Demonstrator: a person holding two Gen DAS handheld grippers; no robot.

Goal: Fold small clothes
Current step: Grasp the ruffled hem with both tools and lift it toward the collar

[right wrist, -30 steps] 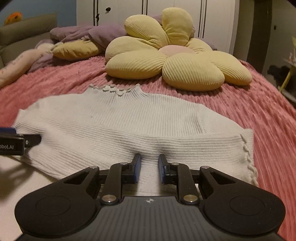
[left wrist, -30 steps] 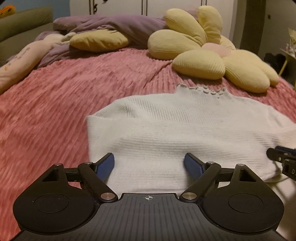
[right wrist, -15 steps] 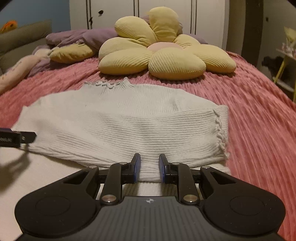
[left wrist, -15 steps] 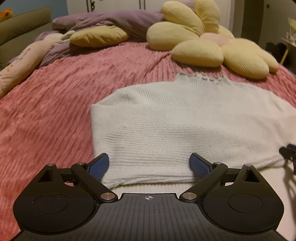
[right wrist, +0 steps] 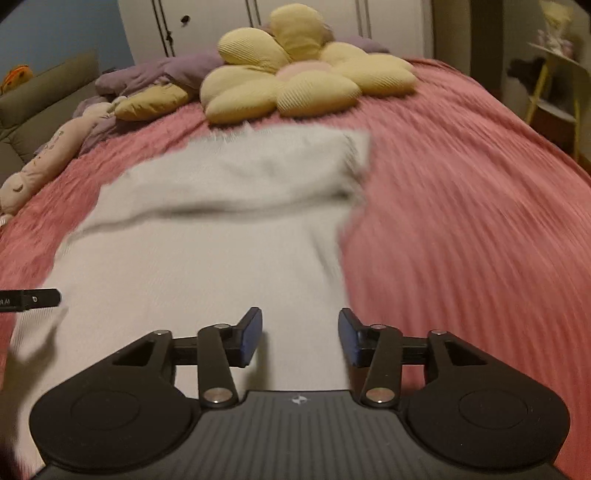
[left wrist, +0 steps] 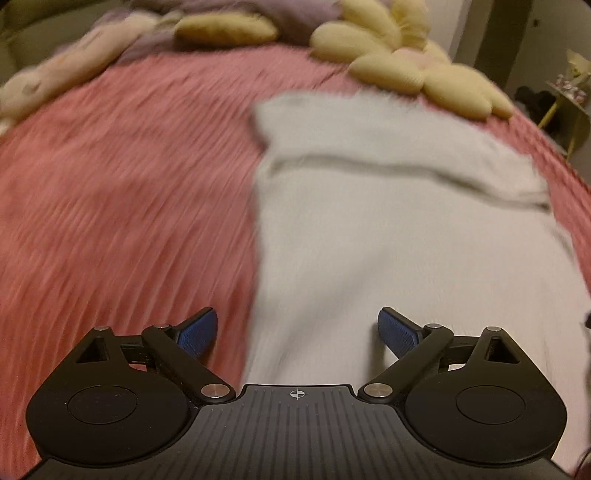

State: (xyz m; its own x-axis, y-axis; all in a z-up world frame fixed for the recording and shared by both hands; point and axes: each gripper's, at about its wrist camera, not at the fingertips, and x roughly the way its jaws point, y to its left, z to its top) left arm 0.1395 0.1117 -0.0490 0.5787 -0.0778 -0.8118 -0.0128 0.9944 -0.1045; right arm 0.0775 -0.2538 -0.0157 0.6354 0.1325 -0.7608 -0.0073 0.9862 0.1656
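Observation:
A white knit sweater [left wrist: 388, 229] lies flat on the pink bedspread [left wrist: 122, 192], its sleeves folded across the upper body. In the left wrist view, my left gripper [left wrist: 297, 332] stands wide open over the sweater's near left edge, with nothing pinched. The right wrist view shows the same sweater [right wrist: 207, 251] with its right edge running toward me. My right gripper [right wrist: 300, 338] hangs over that near right edge; its jaws are opening and the pads press on nothing. The left gripper's tip [right wrist: 37, 298] pokes in at the left border. Both views are blurred by motion.
A yellow flower-shaped cushion [right wrist: 299, 81] lies just beyond the sweater. A purple blanket [right wrist: 162, 74], a yellow pillow [left wrist: 225, 27] and a pale plush toy [right wrist: 48, 158] sit at the far left. White wardrobe doors [right wrist: 303, 22] stand behind the bed, a small side table [right wrist: 554, 85] at the right.
Both grippers have pulled back toward the sweater's near end, so more of its body shows ahead. The right gripper's jaws went from nearly shut to partly open. The left stays wide.

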